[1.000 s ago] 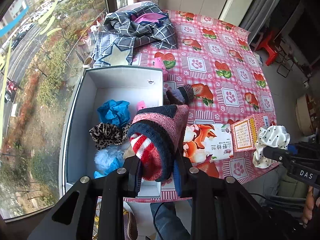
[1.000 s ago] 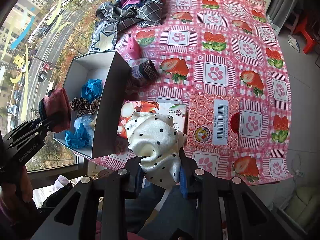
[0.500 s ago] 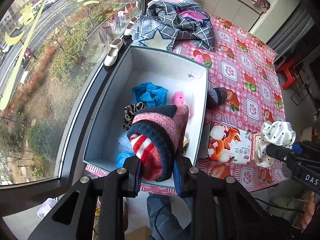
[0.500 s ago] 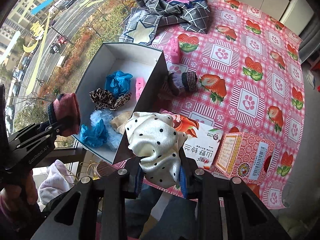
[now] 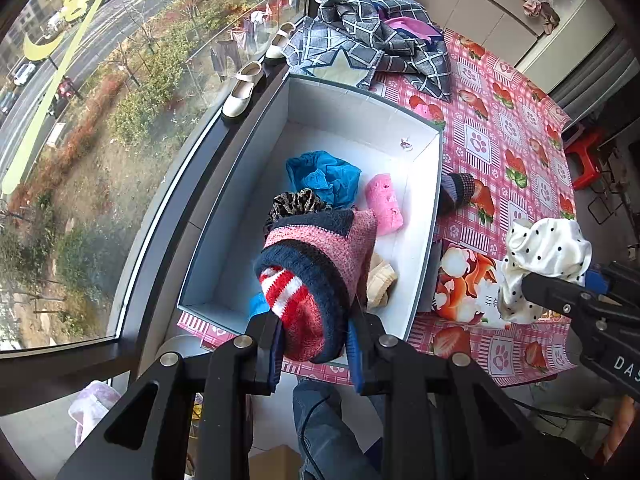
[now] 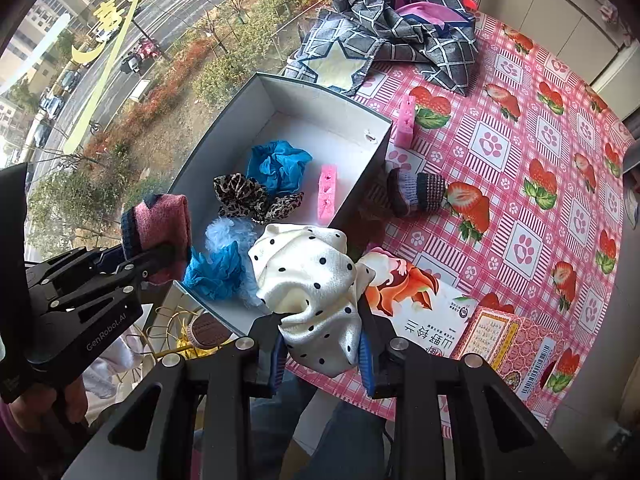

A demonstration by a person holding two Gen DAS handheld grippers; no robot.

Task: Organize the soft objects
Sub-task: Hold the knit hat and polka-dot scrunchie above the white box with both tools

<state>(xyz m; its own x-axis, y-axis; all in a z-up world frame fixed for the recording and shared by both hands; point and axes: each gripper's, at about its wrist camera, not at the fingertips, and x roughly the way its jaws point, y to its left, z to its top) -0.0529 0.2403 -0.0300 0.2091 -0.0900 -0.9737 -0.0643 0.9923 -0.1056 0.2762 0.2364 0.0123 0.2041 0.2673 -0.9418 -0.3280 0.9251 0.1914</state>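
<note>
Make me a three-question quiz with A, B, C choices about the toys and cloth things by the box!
1. Where is the leopard scrunchie?
A. inside the white box
B. on the tablecloth
C. on the windowsill

2. What colour are the dots on the white cloth?
A. red
B. black
C. green

3. The left hand-held gripper is:
A. open and bare
B. shut on the knitted sock
C. shut on a shoe

Answers:
1 A, it lies on the box floor.
2 B, dark dots on white.
3 B, both pads press the sock.

daylight from window (image 5: 120, 120) | bright, sharp | soft shadows | fisheye edges dark, curved
</note>
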